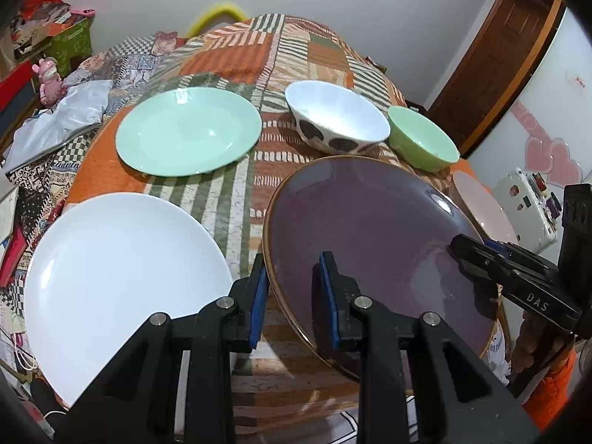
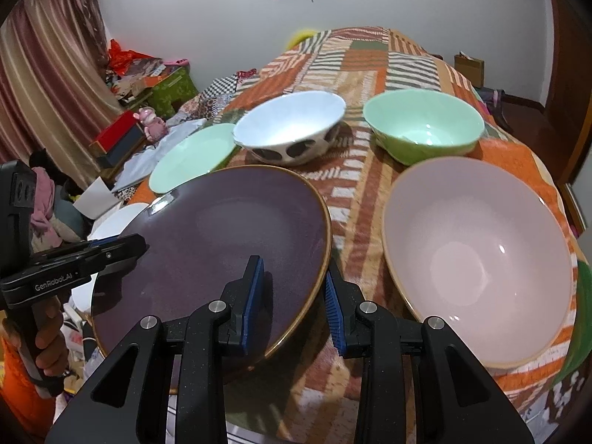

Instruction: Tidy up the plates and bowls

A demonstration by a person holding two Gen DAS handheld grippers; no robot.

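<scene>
A round, dark purple glazed ceramic plate with a thin brown rim [image 1: 370, 229] is held tilted above the patchwork tablecloth of orange, green and cream patterned fabric [image 1: 236, 192], clamped at two opposite edges. The left gripper [image 1: 294, 296], black with blue pads, is closed on the near left rim of the purple plate, one pad under the edge and one on the upper face. The right gripper [image 2: 294, 303], of the same build, is closed on the plate's opposite rim, again with the rim between its blue pads. In the left wrist view the right gripper shows at the plate's far right edge, held by a hand [image 1: 532, 344] in an orange sleeve; in the right wrist view the left gripper shows at the plate's left edge. Just left of the purple plate lies a large flat white plate [image 1: 122, 273] on the cloth, close to the purple rim. Beyond the purple plate and to the left sits a pale mint-green shallow plate [image 1: 188, 131]. Directly behind the purple plate stands a white bowl with dark round spots on its outside [image 1: 336, 118], and just right of that bowl a small green bowl [image 1: 421, 138], the two nearly touching. Right of the purple plate rests a wide pale pink bowl with a tan rim [image 2: 477, 251], apart from it. Far left of the purple plate, off the table, stands a small pink figurine [image 1: 48, 81] among clutter.
</scene>
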